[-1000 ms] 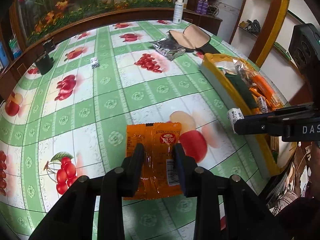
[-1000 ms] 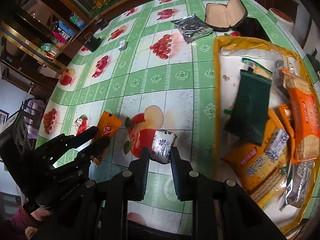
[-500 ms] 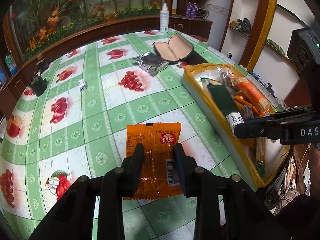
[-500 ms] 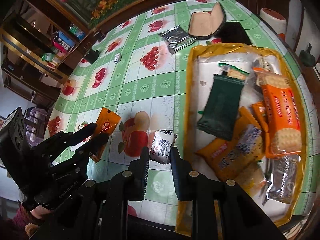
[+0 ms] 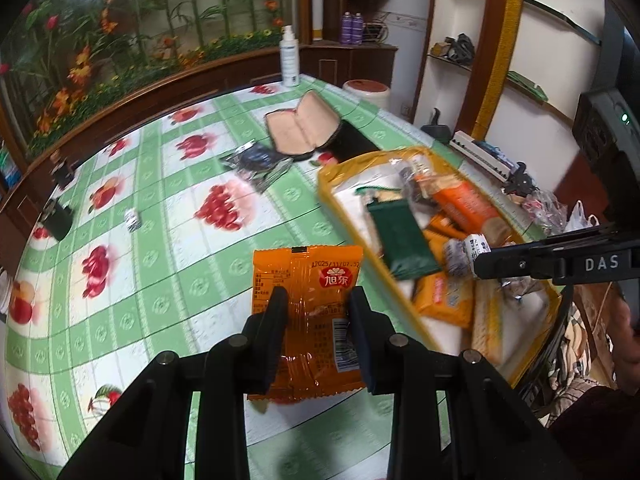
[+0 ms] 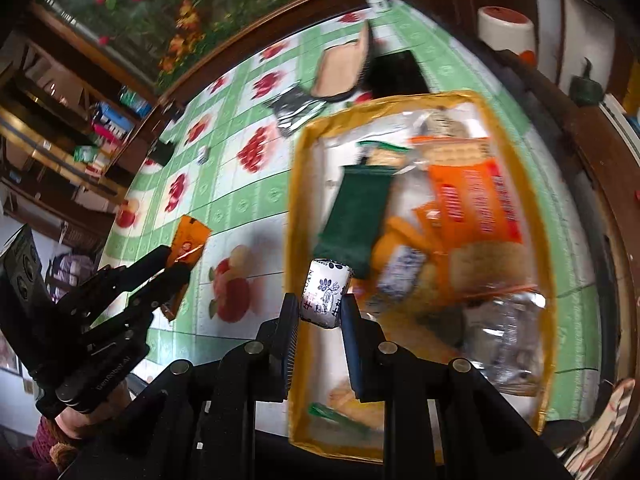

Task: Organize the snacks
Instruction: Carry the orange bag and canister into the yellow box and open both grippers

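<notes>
My left gripper point(image 5: 318, 300) is shut on an orange snack packet point(image 5: 310, 292), held above the green fruit-print tablecloth point(image 5: 160, 240). That packet point(image 6: 188, 240) and the left gripper point(image 6: 174, 264) also show at the left of the right wrist view. My right gripper point(image 6: 320, 300) is shut on a small white candy with blue print point(image 6: 326, 296), held over the near left rim of the yellow tray point(image 6: 294, 200). The same candy point(image 5: 476, 248) pokes from the right gripper's tip point(image 5: 480, 264) over the tray point(image 5: 340, 196) in the left wrist view. Several snack packs fill the tray.
A silver foil pack point(image 5: 256, 162), an open glasses case point(image 5: 302, 126) and a black slab point(image 5: 354, 142) lie beyond the tray. A white spray bottle point(image 5: 289, 58) stands at the far edge. A small candy point(image 5: 132, 219) and a dark cup point(image 5: 58, 220) sit at the left.
Both grippers have moved right toward the tray with their snacks still held. The right gripper's candy has gone from over the tablecloth to over the tray's rim.
</notes>
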The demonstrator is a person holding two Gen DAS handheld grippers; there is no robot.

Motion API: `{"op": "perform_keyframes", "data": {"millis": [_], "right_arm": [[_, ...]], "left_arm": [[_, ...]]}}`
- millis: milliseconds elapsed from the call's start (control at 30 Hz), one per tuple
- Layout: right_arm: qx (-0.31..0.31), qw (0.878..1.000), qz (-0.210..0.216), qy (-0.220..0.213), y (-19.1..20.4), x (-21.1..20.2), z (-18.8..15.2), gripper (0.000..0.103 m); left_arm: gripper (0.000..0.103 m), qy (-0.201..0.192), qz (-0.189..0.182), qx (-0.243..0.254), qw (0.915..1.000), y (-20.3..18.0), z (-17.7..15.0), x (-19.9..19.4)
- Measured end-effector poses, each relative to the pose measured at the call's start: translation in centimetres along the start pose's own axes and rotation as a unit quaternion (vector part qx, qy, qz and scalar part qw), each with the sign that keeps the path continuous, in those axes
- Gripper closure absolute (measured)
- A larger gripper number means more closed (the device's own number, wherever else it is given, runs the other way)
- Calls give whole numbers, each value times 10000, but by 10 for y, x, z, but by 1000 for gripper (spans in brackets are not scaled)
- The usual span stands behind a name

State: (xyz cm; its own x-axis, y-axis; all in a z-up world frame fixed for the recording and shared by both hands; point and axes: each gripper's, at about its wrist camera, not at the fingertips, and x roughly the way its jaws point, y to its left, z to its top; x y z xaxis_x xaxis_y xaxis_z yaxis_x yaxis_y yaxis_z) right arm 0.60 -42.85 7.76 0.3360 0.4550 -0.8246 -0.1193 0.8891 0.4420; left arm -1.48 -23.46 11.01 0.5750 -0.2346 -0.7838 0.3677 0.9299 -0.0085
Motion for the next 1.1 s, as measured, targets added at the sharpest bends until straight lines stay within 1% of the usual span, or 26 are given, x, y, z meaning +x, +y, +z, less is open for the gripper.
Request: {"op": "perform_keyframes", "data": {"millis": [167,333,500,767,967,1100], "right_arm": [[350,9993,-75,-80,-31,-14,-4,80],[650,9977,-148,-100,-57,-24,-10,80],[733,9971,-191,-90,-69,-30,-15,80],[691,9971,-260,159,-80,-26,-28,80],[621,9966,-156,513,-83,-14,-37,80],[568,9959,-132,699,-83,-7,-40,80]], "left_arm": [[73,-12,-276,90,9996,-18,13,6],[73,41,-518,368,9980,-46,19,15],[73,163,-753,655,9949,-75,20,27],[73,357,-1078,962,9889,-109,13,45],[73,509,-1219,1127,9848,-126,6,56],[73,580,-1241,1199,9833,-132,2,61]]}}
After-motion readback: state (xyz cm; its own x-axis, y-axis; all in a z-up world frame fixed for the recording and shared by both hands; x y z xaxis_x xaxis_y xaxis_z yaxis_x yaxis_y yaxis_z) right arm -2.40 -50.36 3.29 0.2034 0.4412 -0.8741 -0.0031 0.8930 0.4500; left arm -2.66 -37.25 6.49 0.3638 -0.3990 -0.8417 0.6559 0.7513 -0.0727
